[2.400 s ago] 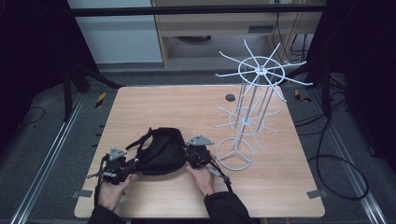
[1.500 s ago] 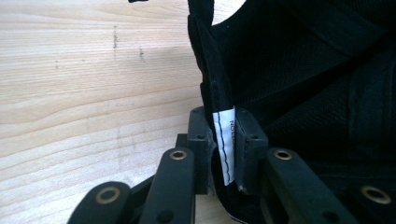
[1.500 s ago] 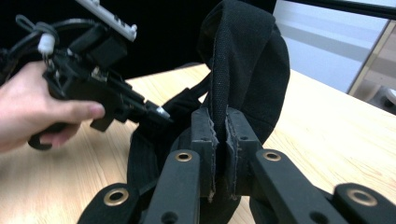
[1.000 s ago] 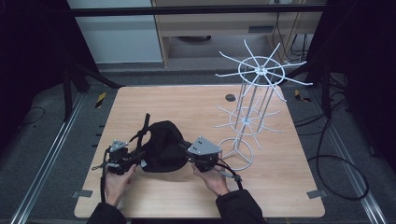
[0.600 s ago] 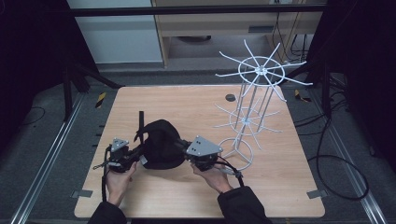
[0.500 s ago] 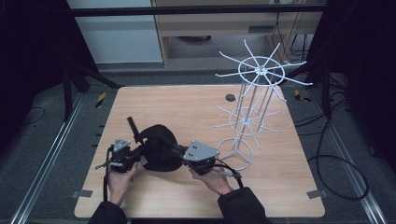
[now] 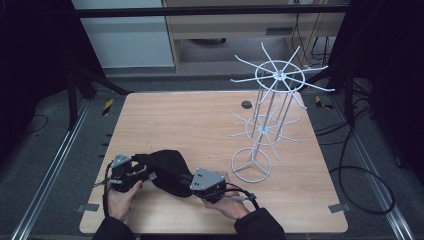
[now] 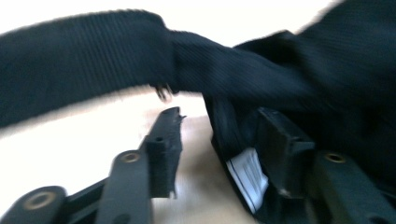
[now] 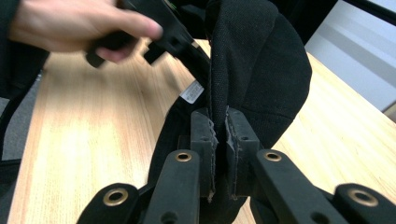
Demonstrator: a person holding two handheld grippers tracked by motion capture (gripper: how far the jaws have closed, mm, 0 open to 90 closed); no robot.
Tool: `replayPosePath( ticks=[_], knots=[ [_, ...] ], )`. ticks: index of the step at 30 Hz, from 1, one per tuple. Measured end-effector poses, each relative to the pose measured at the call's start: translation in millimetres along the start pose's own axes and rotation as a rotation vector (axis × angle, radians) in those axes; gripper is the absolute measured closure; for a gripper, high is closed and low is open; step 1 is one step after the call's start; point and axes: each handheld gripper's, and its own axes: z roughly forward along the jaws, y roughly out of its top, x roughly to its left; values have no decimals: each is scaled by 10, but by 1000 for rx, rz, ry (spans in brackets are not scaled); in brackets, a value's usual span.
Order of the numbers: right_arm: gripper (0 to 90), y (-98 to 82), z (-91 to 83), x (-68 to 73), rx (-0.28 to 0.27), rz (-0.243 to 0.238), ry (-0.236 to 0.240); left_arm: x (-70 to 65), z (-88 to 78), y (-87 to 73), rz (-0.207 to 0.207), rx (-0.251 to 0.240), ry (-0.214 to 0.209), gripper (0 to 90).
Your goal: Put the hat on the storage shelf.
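One black cap [image 7: 167,170] sat near the front-left of the table [image 7: 200,120], held between my two grippers. In the high view its long axis ran from rear-left down to front-right, left gripper [image 7: 131,172] at the upper-left end, right gripper [image 7: 200,184] at the lower-right end. Which end was the brim I couldn't say for sure; the high view was too dark there.

In the right gripper view the right gripper [image 9: 218,135] had its jaws pinched together on a seamed edge of the cap [image 9: 261,70], fabric standing up between the pads. The left hand [image 9: 70,25] showed beyond it, gripping the other tool.

In the left gripper view the left gripper [image 8: 219,140] had its jaws apart, the right-side jaw tucked inside the cap [image 8: 327,84] by a white label [image 8: 250,177], a strap [image 8: 93,60] crossing above, blurred.

Counted: one cap, two grippers, one white wire rack [image 7: 267,115] standing well apart at right, one small dark disc [image 7: 246,104] near the rack.
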Motion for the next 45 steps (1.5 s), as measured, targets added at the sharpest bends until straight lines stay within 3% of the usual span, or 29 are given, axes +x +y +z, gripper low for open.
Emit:
replayPosePath(
  ticks=[4,9,15,19,24,28,35,37,40,45],
  knots=[
    [830,-12,22,6,8,15,-21,-48,-204,-67,14,-5,-6,425],
    [822,-67,28,-3,17,43,-38,-141,-432,-76,65,-83,-18,426],
    [816,-76,25,-3,22,52,-41,-276,-570,39,126,-160,-24,425],
    [812,-80,33,5,28,52,-35,-289,-649,157,143,-201,-7,409],
    [811,-78,41,7,28,60,-34,-284,-625,256,176,-180,-21,350],
    [812,-65,52,11,31,58,-32,-321,-528,268,221,-125,-24,311],
    [817,-45,67,26,32,41,-24,-359,-417,340,264,-105,9,316],
    [818,-42,68,23,32,41,-24,-389,-401,359,284,-102,14,336],
    [819,-36,61,15,28,45,-26,-415,-360,361,309,-87,23,450],
    [813,-33,53,5,27,59,-28,-368,-352,326,303,-55,32,750]
  ],
)
